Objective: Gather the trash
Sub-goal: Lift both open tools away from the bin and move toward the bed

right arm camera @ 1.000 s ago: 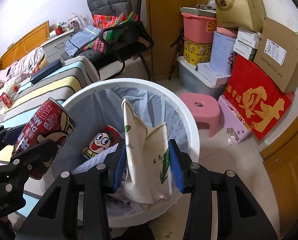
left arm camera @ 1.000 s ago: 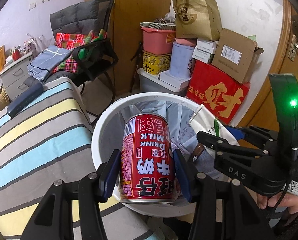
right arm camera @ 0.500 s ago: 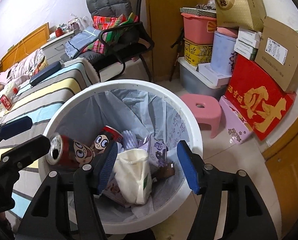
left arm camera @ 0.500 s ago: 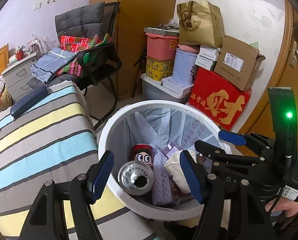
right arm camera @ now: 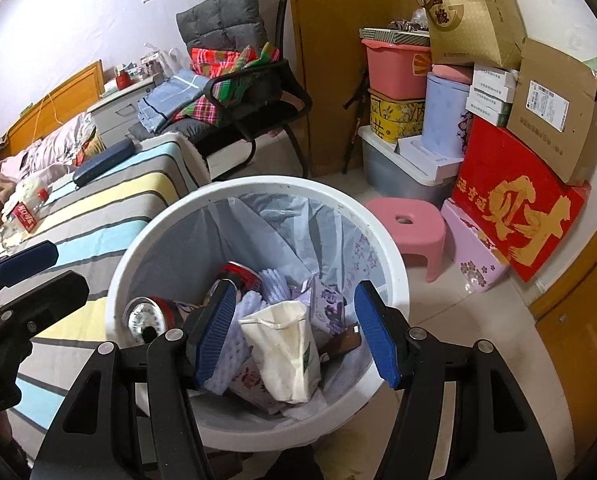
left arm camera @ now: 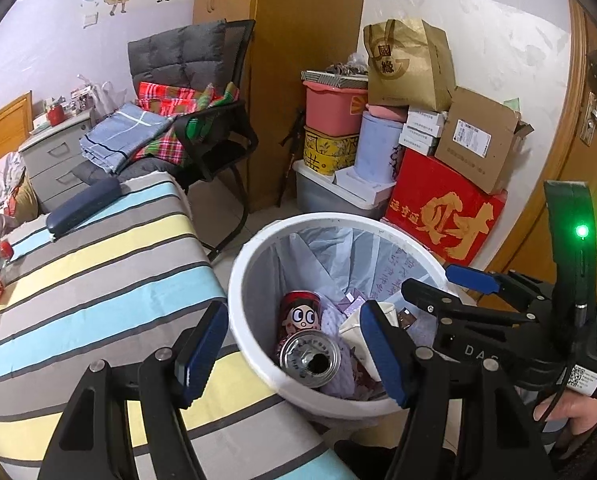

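My left gripper (left arm camera: 294, 348) hangs over the near edge of the white bin (left arm camera: 258, 248), its jaws spread with nothing between the pads. My right gripper (right arm camera: 294, 330) hovers over the same bin (right arm camera: 146, 236) from the other side, jaws likewise spread and bare.

The trash lies inside the bin, on its grey liner. A red can (left arm camera: 309, 356) lies on its side with its opened top facing my left camera; a second can (left arm camera: 300, 314) with a cartoon face rests just behind it. From the right view the lying can (right arm camera: 146, 320) sits at the bin's left wall, partly behind my left pad. A cream paper bag (right arm camera: 284, 352) stands crumpled in the middle of the heap, between my right pads but below them, not touched. Purple wrappers (right arm camera: 326, 306) and lilac foam netting (right arm camera: 274, 280) pack around it.

The bin stands on the floor against the striped bed (left arm camera: 98, 264). A crushed bottle (right arm camera: 26, 212) with a red label lies on the bed, well apart from the bin. A pink stool (right arm camera: 410, 224) sits just beyond the bin.
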Demonstrator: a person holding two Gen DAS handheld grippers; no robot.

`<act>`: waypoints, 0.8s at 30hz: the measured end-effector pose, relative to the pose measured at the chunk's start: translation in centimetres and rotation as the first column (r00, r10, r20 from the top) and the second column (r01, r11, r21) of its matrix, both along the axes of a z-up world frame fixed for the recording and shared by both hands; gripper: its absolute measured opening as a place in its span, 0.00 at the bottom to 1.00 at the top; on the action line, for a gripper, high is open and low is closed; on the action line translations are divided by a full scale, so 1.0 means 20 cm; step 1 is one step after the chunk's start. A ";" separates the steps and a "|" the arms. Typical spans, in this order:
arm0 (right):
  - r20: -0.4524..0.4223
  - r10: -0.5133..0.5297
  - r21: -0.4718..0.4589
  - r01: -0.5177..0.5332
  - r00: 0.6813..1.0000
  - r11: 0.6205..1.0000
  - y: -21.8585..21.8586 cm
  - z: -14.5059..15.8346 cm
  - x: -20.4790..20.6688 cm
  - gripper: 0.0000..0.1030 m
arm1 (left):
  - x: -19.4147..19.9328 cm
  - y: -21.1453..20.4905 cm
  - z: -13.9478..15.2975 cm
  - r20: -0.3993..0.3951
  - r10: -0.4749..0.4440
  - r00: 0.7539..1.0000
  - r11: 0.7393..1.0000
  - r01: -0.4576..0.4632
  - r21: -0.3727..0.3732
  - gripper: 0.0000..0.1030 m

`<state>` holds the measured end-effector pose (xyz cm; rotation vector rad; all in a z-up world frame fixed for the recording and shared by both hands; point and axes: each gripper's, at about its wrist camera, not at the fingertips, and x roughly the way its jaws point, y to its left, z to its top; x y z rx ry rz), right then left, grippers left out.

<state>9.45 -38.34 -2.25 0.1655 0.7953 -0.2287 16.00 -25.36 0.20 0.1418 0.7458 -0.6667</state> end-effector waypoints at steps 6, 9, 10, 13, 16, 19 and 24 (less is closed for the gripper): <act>0.024 0.009 0.001 -0.009 1.000 1.000 0.06 0.03 -0.01 0.61 | -0.04 0.12 0.05 0.026 0.035 0.999 0.999 -0.035 -0.005 0.66; 0.033 0.020 -0.005 -0.020 0.999 1.000 0.10 0.05 -0.01 0.61 | -0.05 0.18 0.07 0.034 0.051 0.998 0.999 -0.051 -0.012 0.66; 0.037 0.026 -0.007 -0.025 0.999 1.000 0.12 0.05 -0.01 0.61 | -0.06 0.20 0.08 0.039 0.057 0.998 0.998 -0.056 -0.013 0.66; 0.046 0.038 -0.005 -0.038 0.998 0.999 0.17 0.07 0.00 0.61 | -0.07 0.28 0.10 0.051 0.079 0.996 0.997 -0.078 -0.018 0.66; 0.056 0.058 -0.006 -0.058 0.997 0.998 0.22 0.08 0.01 0.61 | -0.08 0.38 0.12 0.061 0.111 0.992 0.994 -0.110 -0.025 0.66; 0.065 0.083 -0.001 -0.083 0.994 0.997 0.28 0.09 0.02 0.61 | -0.08 0.49 0.14 0.070 0.150 0.986 0.989 -0.149 -0.024 0.66; 0.078 0.111 0.001 -0.112 0.991 0.994 0.39 0.10 0.05 0.61 | -0.06 0.66 0.14 0.072 0.210 0.975 0.978 -0.209 -0.024 0.66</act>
